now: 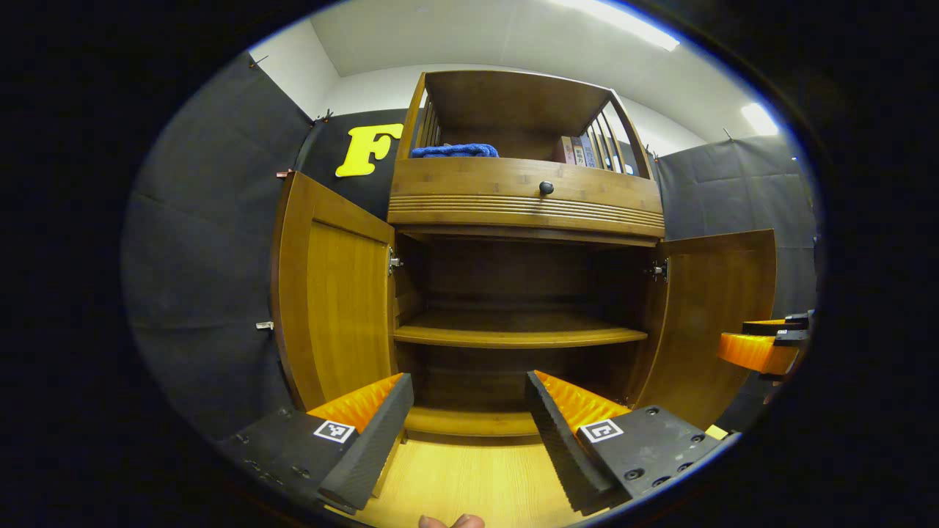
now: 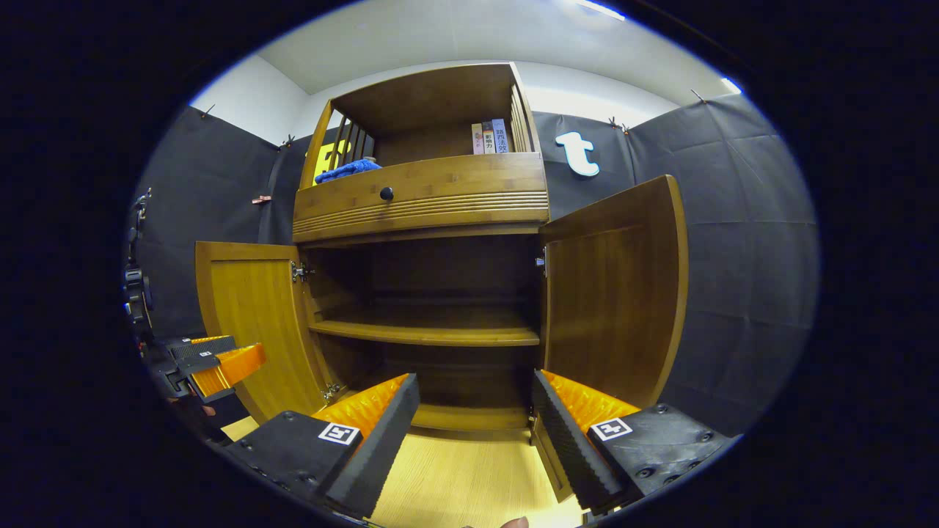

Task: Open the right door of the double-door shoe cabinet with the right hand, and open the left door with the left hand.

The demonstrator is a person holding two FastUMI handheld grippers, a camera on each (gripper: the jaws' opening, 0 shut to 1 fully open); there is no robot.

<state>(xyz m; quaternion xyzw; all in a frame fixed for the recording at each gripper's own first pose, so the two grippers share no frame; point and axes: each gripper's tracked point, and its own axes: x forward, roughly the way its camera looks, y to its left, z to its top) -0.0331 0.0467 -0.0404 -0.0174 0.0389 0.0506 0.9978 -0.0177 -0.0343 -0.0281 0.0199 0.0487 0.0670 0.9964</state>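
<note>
Honey-brown wood filled the left gripper view: the shoe cabinet stood straight ahead with its left door swung wide to one side and its right door swung out to the other, the dark inner shelf bare between them. The left tongs hung released in front of the opening, jaws well apart and grasping nothing, over a pale wooden floor; the right tongs showed at the far edge, near the right door. In the right gripper view the same cabinet stood open, the right door just ahead of the right tongs, which were likewise released and empty, while the left tongs hovered beside the left door. Above, a blue cloth and some books sat on the top shelf. Judged from this, both doors were already open and the task looked finished; the next move called only for drawing both tongs clear without knocking a door.
</note>
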